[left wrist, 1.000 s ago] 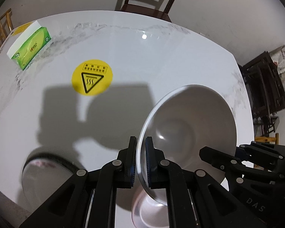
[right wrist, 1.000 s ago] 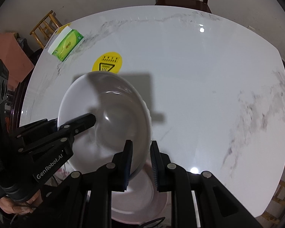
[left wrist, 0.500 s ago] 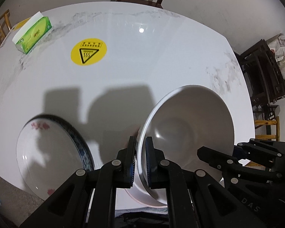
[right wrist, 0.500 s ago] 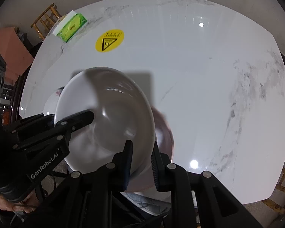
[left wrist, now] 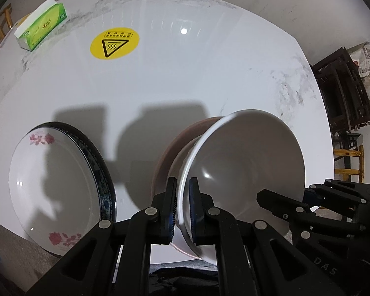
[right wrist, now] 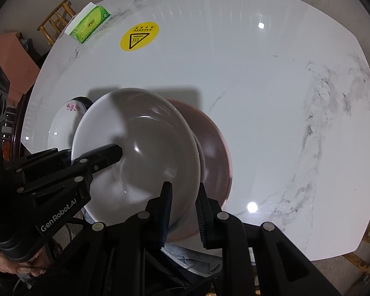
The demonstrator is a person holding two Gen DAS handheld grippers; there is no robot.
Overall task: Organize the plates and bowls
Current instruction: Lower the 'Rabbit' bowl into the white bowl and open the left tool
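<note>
Between the pads of the left hand-held gripper sits the near-left rim of a white bowl; the jaws are closed to a narrow slit and clamp the rim, one pad inside the wall and one outside. At the opposite rim of the same bowl, the right hand-held gripper grips likewise, its jaws slightly wider and closed on the wall, one pad inside and one outside. Each view shows the other hand-held gripper reaching onto the far side of the bowl. The bowl is tilted and is carried by both.

Directly beneath and just beyond the bowl, ahead of the right fingertips, lies a brown plate on the white marble tabletop. Whether the bowl touches this plate cannot be told.

Left of the left hand-held gripper, near the tabletop's front edge, lies a white floral plate stacked on a plate with a dark blue patterned rim.

Well ahead of both, a yellow round sticker lies flat on the tabletop. Further ahead and left, at the far edge, lies a green tissue box.

A hand shows at the lower left of the right view, on the left hand-held gripper's handle.
</note>
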